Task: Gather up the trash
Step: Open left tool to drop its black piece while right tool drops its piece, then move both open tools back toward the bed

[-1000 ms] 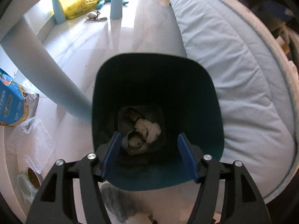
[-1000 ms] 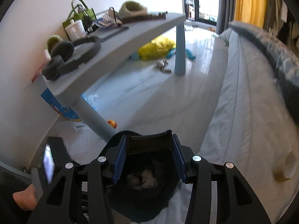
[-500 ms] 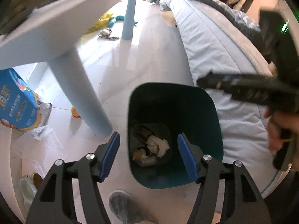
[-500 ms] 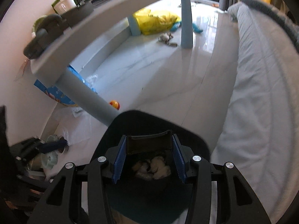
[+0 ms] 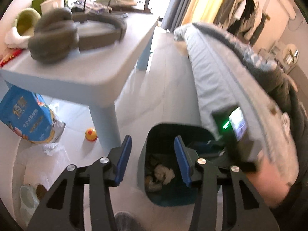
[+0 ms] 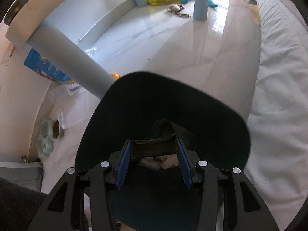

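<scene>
A dark teal bin [image 5: 154, 196] stands on the floor between the table and the bed, with crumpled tissue [image 5: 163, 173] at its bottom. My left gripper [image 5: 153, 159] hangs above the bin's left rim; its jaws are closing and nothing is between the blue pads. A lit screen [image 5: 237, 124] on the right-hand tool shows over the bin's right side, held by a hand. In the right wrist view my right gripper [image 6: 153, 154] is shut on a dark rectangular piece of trash [image 6: 154, 148], low over the bin's mouth [image 6: 173, 100] and above the tissue [image 6: 150, 163].
A light blue table [image 5: 107, 61] carries grey headphones [image 5: 63, 38]; its leg [image 6: 73, 61] stands just left of the bin. A blue bag [image 5: 25, 115], a small yellow-red ball [image 5: 91, 134] and pet bowls [image 6: 48, 134] lie on the floor to the left. The bed [image 6: 279, 96] borders the right.
The left gripper rose away from the bin and tilted up, its jaws narrowing. The right gripper came down to the bin's mouth, still holding the dark piece.
</scene>
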A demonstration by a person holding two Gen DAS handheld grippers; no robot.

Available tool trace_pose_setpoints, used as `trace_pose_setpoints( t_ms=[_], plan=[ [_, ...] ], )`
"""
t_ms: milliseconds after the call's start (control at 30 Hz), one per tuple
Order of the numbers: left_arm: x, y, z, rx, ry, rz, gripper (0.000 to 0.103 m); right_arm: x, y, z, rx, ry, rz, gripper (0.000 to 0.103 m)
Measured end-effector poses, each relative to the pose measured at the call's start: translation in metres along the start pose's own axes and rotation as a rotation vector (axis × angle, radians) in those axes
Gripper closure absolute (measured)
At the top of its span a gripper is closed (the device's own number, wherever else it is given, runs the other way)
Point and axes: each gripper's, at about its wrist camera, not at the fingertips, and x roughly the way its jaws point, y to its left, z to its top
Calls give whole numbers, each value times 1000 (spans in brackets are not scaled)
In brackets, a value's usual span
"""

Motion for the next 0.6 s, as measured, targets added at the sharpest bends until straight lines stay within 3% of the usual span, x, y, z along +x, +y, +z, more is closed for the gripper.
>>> trace_pose_setpoints(
  t_ms=[167,333,600],
  plan=[
    [-31,-13,21,8,-91,-20,55,16,2,-6,-15,63,-38,53],
    [-64,-28,37,20,-169,-53,55,24,6,-15,-20,125,-47,36],
    [-99,-55,51,47,-261,-89,53,-13,4,-20,-25,64,-17,32]
  ],
)
